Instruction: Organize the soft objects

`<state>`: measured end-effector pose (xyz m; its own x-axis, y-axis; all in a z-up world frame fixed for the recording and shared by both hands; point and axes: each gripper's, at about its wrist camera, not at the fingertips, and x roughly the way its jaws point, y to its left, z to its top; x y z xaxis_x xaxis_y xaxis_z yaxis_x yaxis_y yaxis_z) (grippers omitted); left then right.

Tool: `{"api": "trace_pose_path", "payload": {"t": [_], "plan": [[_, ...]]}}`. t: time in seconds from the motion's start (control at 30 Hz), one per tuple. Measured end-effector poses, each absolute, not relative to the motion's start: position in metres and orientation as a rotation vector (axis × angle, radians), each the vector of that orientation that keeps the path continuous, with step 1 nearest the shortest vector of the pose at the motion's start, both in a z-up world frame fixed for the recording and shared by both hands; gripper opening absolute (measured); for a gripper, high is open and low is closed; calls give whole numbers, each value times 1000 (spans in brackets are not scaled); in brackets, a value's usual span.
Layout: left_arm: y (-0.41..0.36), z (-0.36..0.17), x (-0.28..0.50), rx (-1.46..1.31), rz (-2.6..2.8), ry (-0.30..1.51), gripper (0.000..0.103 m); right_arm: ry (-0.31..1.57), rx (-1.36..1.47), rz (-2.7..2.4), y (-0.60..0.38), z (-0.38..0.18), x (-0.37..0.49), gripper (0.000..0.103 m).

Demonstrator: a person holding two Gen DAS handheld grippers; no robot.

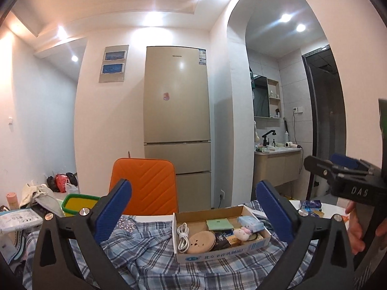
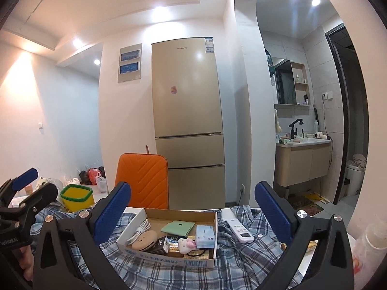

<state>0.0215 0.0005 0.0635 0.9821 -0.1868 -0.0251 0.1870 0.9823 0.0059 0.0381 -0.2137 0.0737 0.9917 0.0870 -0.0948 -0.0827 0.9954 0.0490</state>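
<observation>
A blue plaid cloth [image 1: 150,253] [image 2: 241,261] lies rumpled over the table. On it sits a shallow cardboard box [image 1: 217,256] [image 2: 169,261] holding a pink-and-white plush toy [image 1: 241,232] [image 2: 186,244], a round tan pouch [image 1: 200,241] [image 2: 145,240], a coiled white cable [image 1: 183,235] and small packets. My left gripper [image 1: 193,207] hangs open short of the box, nothing between its blue pads. My right gripper [image 2: 193,205] is likewise open and empty, level with the box. Each shows at the edge of the other's view, right gripper [image 1: 324,163] and left gripper [image 2: 36,186].
A white remote [image 2: 239,227] lies on the cloth right of the box. An orange chair [image 1: 145,183] stands behind the table, with a fridge [image 1: 176,111] beyond. A green-rimmed yellow tub [image 2: 76,194] and clutter sit at the left; a plastic bottle [image 2: 370,246] stands at the right.
</observation>
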Motion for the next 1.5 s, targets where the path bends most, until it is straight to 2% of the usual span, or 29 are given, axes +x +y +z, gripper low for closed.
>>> {"api": "trace_pose_path", "payload": {"t": [0.27, 0.87, 1.5], "plan": [[2, 42, 15, -1, -161, 24, 102, 97, 27, 85, -207, 65, 23, 103], [-2, 0, 4, 37, -118, 35, 102, 144, -8, 57, -200, 6, 25, 103], [5, 1, 2, 3, -117, 19, 103, 118, 19, 66, -205, 1, 18, 103]]}}
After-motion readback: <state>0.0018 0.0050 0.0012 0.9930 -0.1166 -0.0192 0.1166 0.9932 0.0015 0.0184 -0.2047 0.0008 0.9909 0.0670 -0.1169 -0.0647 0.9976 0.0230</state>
